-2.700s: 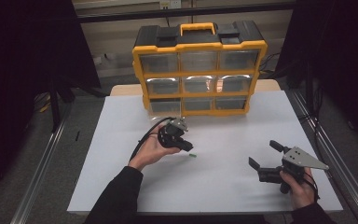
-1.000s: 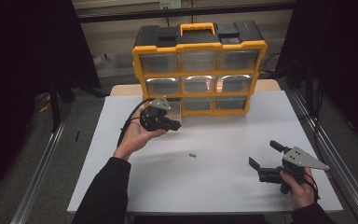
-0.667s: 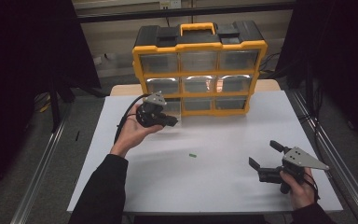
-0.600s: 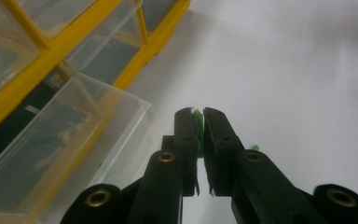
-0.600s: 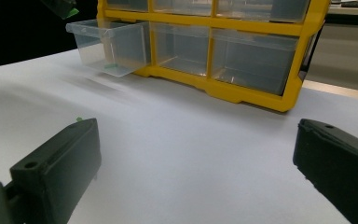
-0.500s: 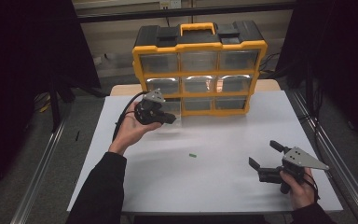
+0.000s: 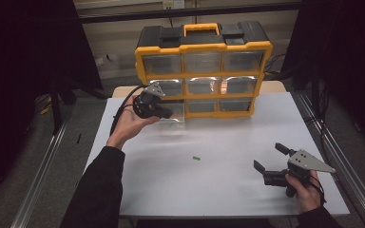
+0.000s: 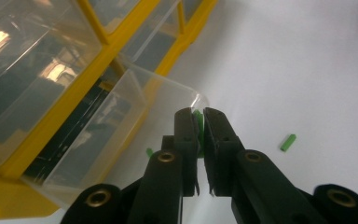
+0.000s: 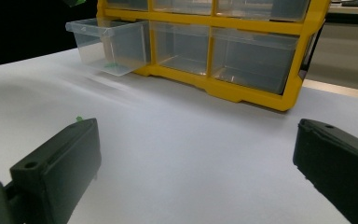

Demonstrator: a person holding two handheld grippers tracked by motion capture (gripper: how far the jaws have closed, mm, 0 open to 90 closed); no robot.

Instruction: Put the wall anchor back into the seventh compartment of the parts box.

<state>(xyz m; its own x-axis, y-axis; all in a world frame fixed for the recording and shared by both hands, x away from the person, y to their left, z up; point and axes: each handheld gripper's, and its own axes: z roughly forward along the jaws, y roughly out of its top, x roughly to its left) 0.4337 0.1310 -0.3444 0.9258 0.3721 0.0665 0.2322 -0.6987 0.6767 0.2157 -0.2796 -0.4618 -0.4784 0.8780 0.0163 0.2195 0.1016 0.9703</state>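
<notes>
— Since the earlier high view, what has moved?

— Left gripper [image 7: 166, 114] has carried a green piece up from the mat [image 7: 228, 190] toward 11 o'clock and now hangs over the pulled-out drawer [image 7: 173, 124] at the organizer's [image 7: 204, 71] lower left. Right gripper [image 7: 271, 161] waits at 4 o'clock, jaws spread, clear of the work. A second green piece, the spare [image 7: 196, 158], lies on the mat at centre.

— And the left gripper view?

— Jaws are pressed almost together, pinching the green piece [image 8: 198, 119] between the tips, right over the drawer's [image 8: 135, 107] rim. That suits a drop inside, I judge. Another green bit [image 8: 149, 151] already lies in it. The spare [image 8: 287, 142] sits at 3 o'clock.

— Right gripper view?

— Its own jaws stand wide with nothing between them. The drawer [image 9: 109, 44] juts out at 11 o'clock, open to receive.
</notes>
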